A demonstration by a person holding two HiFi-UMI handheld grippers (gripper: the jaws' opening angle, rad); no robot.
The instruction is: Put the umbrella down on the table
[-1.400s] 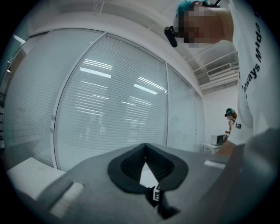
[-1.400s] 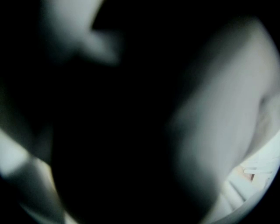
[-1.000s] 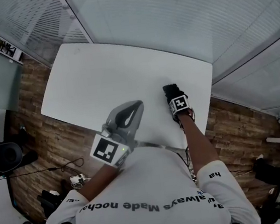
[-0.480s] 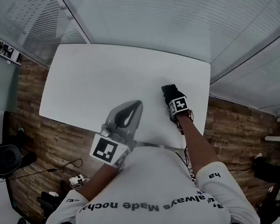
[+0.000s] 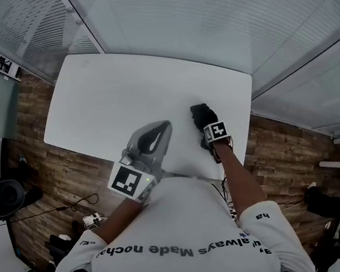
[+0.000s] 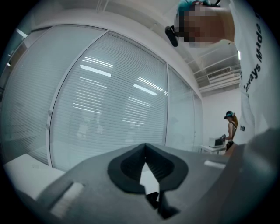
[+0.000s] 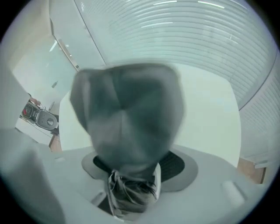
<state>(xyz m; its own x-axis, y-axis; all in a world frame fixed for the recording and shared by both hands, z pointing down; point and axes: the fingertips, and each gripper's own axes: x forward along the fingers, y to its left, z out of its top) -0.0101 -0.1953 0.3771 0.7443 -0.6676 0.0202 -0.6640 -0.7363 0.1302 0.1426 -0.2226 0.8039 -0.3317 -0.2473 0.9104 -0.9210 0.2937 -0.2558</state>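
Note:
The folded dark grey umbrella [image 5: 198,113] lies on the white table [image 5: 122,95] near its right front corner. In the right gripper view the umbrella [image 7: 129,118] fills the middle, its crumpled end low between the jaws. My right gripper [image 5: 202,121] points steeply down over it and its jaws are opening, the dark pads [image 7: 177,166] standing wider than the umbrella's end. The left gripper [image 5: 166,126] hovers level over the table's front edge, shut and holding nothing; its tips [image 6: 145,148] meet.
Glass walls with blinds [image 5: 204,17] run behind and to the right of the table. Wooden floor [image 5: 57,171] with cables and gear lies at the left and right. A person [image 6: 230,127] stands far off by a desk.
The head view has drifted a little. The right gripper and umbrella stay at the same spot on the table, the gripper tipping slightly. The left gripper has not moved.

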